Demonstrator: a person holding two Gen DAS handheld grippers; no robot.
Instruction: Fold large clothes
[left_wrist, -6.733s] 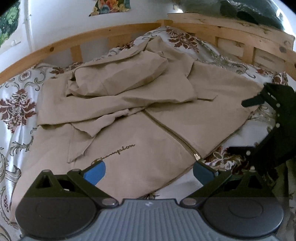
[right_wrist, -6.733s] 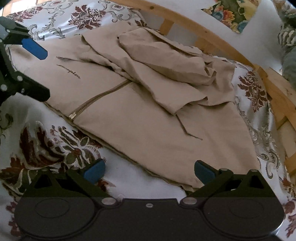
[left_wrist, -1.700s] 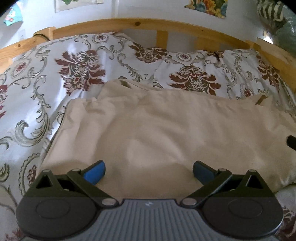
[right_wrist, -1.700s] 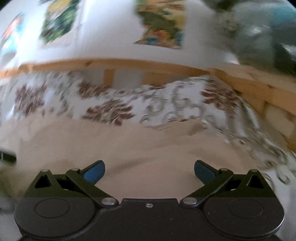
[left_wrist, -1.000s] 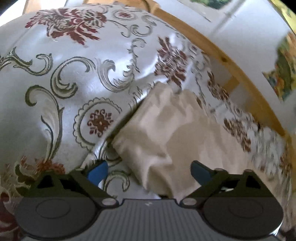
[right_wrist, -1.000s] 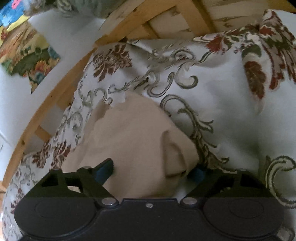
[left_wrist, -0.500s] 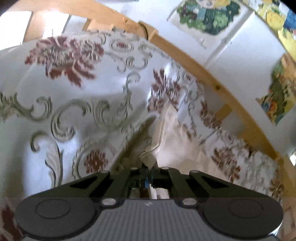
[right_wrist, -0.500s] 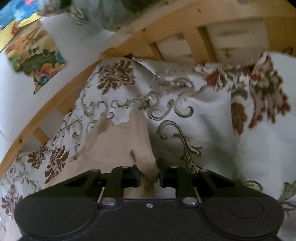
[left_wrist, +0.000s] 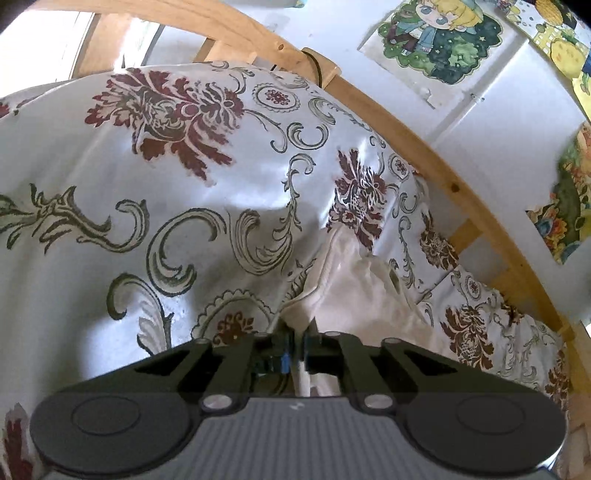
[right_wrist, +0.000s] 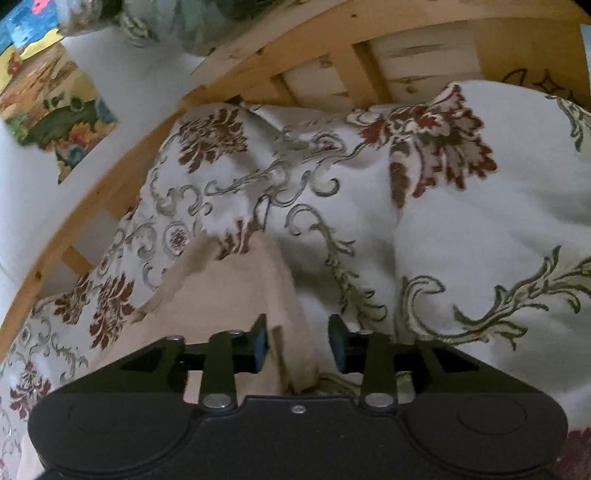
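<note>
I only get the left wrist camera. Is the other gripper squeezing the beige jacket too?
Observer: No. The right gripper has its jaws opening. A corner of the beige jacket lies between them, and one pad stands clear of the cloth.
Operator: What's behind it?
Observer: The flowery bedspread, bunched up in front of a wooden bed frame with slats.
Operator: Is anything on top of the frame?
Observer: A greyish-green bundle of fabric, too blurred to name.

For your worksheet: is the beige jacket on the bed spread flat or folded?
Folded: the beige jacket lies as a narrow doubled bundle on the bedspread, layered edges visible.
</note>
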